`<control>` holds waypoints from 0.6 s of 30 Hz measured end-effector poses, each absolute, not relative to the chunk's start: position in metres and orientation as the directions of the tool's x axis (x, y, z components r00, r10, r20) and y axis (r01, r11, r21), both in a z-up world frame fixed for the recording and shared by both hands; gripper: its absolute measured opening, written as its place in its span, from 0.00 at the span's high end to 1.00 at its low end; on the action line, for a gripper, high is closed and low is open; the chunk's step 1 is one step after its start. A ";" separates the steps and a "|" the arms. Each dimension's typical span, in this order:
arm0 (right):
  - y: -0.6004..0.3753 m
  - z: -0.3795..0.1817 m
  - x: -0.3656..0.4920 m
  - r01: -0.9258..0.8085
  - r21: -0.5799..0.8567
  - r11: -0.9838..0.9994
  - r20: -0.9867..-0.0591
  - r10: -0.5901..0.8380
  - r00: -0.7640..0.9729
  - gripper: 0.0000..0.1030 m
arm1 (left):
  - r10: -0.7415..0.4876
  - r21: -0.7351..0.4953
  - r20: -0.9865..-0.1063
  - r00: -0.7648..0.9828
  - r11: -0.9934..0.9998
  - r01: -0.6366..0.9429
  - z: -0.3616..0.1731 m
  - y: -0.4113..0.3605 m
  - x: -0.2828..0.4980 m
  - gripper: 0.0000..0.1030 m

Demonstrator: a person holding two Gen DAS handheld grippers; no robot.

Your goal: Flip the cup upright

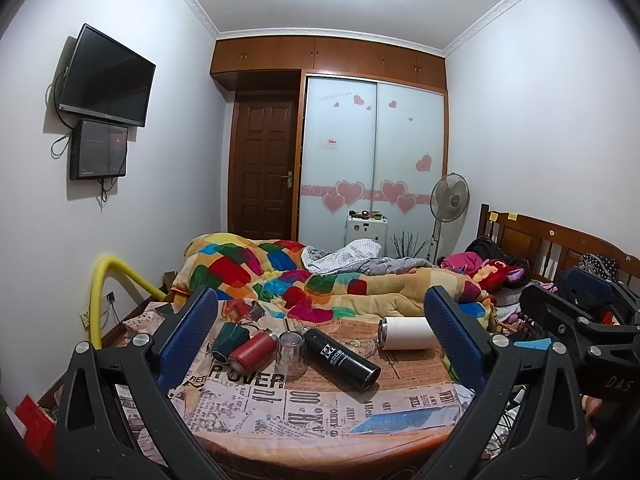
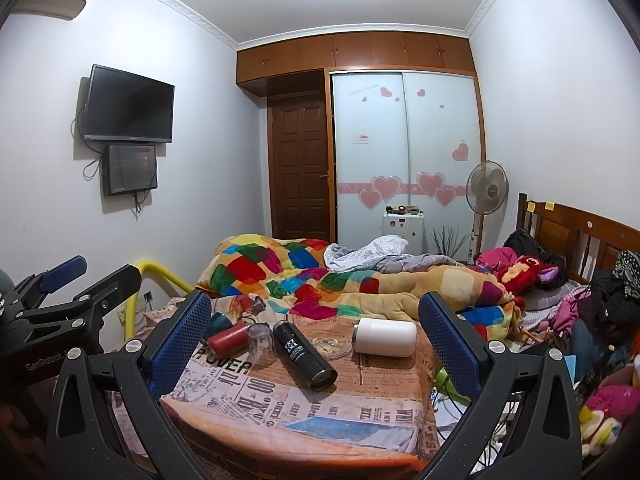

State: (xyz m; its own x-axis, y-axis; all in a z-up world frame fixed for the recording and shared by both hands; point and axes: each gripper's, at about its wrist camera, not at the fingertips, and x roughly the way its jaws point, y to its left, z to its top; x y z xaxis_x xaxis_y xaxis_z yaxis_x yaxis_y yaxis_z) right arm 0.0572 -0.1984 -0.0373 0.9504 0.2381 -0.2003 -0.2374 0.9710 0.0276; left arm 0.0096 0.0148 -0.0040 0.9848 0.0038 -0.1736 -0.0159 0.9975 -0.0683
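Two wrist views are showing a small desk [image 1: 320, 416] covered with a newspaper-print cloth, standing against the foot of a bed heaped with a patchwork quilt [image 1: 280, 272].

Left gripper [image 1: 320, 336]: its jaws are standing wide apart with nothing between them, hovering above the desk's near edge; the blue pads [image 1: 188, 340] are framing the row of vessels. It is also appearing at the left margin of the right wrist view [image 2: 68, 292].

Right gripper [image 2: 316, 336]: its jaws are likewise standing wide and gripping nothing, hovering over the near edge; it is showing at the right margin of the left wrist view [image 1: 576, 312].

Vessels along the far half of the desk, from the left edge toward the right:
- a dark green cup [image 1: 230, 338] lying on its side at the far left corner;
- a red flask [image 1: 252, 350] lying on its side, touching the green cup;
- a clear glass cup [image 1: 291, 354] standing mouth down, just beside the red flask and touching the black flask; in the right wrist view [image 2: 261, 342] it is sitting left of centre;
- a black flask [image 1: 342, 358] lying diagonally across the centre, base toward the near edge;
- a shallow clear glass dish [image 2: 332, 347], behind the black flask, faint and hard to make out;
- a white flask [image 1: 406, 333] lying on its side near the far right corner, well apart from the glass cup.
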 end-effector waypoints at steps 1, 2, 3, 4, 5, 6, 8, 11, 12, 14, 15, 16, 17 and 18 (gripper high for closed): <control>-0.199 -0.037 0.057 -0.238 0.027 0.971 -0.200 0.239 0.950 0.00 | 0.004 -0.069 -0.174 0.985 0.997 -0.017 -0.004 0.015 0.010 0.00; -0.199 -0.038 0.057 -0.238 0.027 0.971 -0.201 0.239 0.950 0.00 | 0.005 -0.069 -0.174 0.985 0.997 -0.018 -0.005 0.015 0.010 0.00; -0.197 -0.037 0.057 -0.237 0.027 0.971 -0.200 0.238 0.950 0.00 | 0.005 -0.068 -0.174 0.985 0.998 -0.017 -0.005 0.014 0.010 0.00; -0.194 -0.035 0.057 -0.237 0.027 0.971 -0.199 0.238 0.951 0.00 | 0.004 -0.069 -0.174 0.985 0.998 -0.016 -0.005 0.014 0.010 0.00; -0.196 -0.037 0.058 -0.238 0.026 0.971 -0.200 0.238 0.950 0.00 | 0.002 -0.070 -0.175 0.985 0.997 -0.015 -0.005 0.014 0.010 0.00; -0.196 -0.037 0.058 -0.238 0.026 0.971 -0.200 0.238 0.951 0.00 | 0.001 -0.071 -0.174 0.985 0.997 -0.014 -0.006 0.014 0.010 0.00; -0.196 -0.037 0.058 -0.238 0.025 0.971 -0.200 0.238 0.951 0.00 | -0.001 -0.077 -0.175 0.985 0.997 -0.013 -0.008 0.015 0.010 0.00; -0.195 -0.036 0.058 -0.238 0.024 0.971 -0.199 0.237 0.951 0.00 | 0.002 -0.080 -0.173 0.985 0.997 -0.016 -0.009 0.016 0.010 0.00; -0.194 -0.036 0.058 -0.237 0.023 0.971 -0.199 0.237 0.951 0.00 | 0.002 -0.080 -0.173 0.985 0.997 -0.016 -0.009 0.016 0.010 0.00; -0.195 -0.036 0.058 -0.239 0.023 0.971 -0.199 0.238 0.951 0.00 | 0.003 -0.081 -0.174 0.985 0.997 -0.017 -0.009 0.016 0.010 0.00; -0.195 -0.036 0.058 -0.238 0.023 0.971 -0.199 0.238 0.951 0.00 | 0.003 -0.082 -0.174 0.985 0.996 -0.018 -0.009 0.017 0.010 0.00; -0.194 -0.036 0.058 -0.238 0.023 0.971 -0.197 0.238 0.951 0.00 | 0.003 -0.083 -0.175 0.984 0.996 -0.018 -0.009 0.017 0.010 0.00; -0.194 -0.035 0.058 -0.238 0.023 0.971 -0.197 0.238 0.951 0.00 | 0.001 -0.084 -0.175 0.985 0.996 -0.016 -0.009 0.017 0.010 0.00; -0.194 -0.035 0.058 -0.238 0.022 0.971 -0.198 0.238 0.951 0.00 | 0.001 -0.084 -0.175 0.985 0.996 -0.016 -0.010 0.017 0.010 0.00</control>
